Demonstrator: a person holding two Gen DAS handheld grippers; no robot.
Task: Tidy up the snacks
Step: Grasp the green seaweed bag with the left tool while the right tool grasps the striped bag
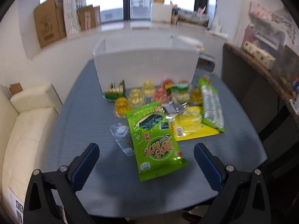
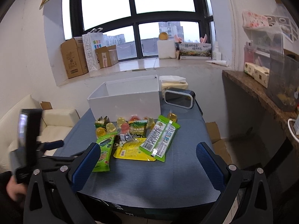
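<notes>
A pile of snacks lies on the blue-grey table point(image 1: 78, 130) in front of an open white box point(image 1: 145, 65). Nearest me is a green seaweed bag point(image 1: 155, 141), then a yellow packet point(image 1: 192, 125), a long green wrapped pack point(image 1: 211, 106) and several jelly cups point(image 1: 136, 97). My left gripper point(image 1: 146, 160) is open and empty, just short of the seaweed bag. In the right wrist view my right gripper point(image 2: 147, 160) is open and empty above the table's near edge, short of the yellow packet point(image 2: 130, 151), the long pack point(image 2: 160, 138) and the white box point(image 2: 125, 100).
A clear plastic tray point(image 1: 123, 138) lies left of the seaweed bag. A dark clock-like device point(image 2: 179, 98) and tissues point(image 2: 173, 83) stand right of the box. A cream sofa point(image 1: 28, 127) is on the left, a stone shelf point(image 2: 257, 91) on the right. The left gripper shows at the left edge point(image 2: 28, 149).
</notes>
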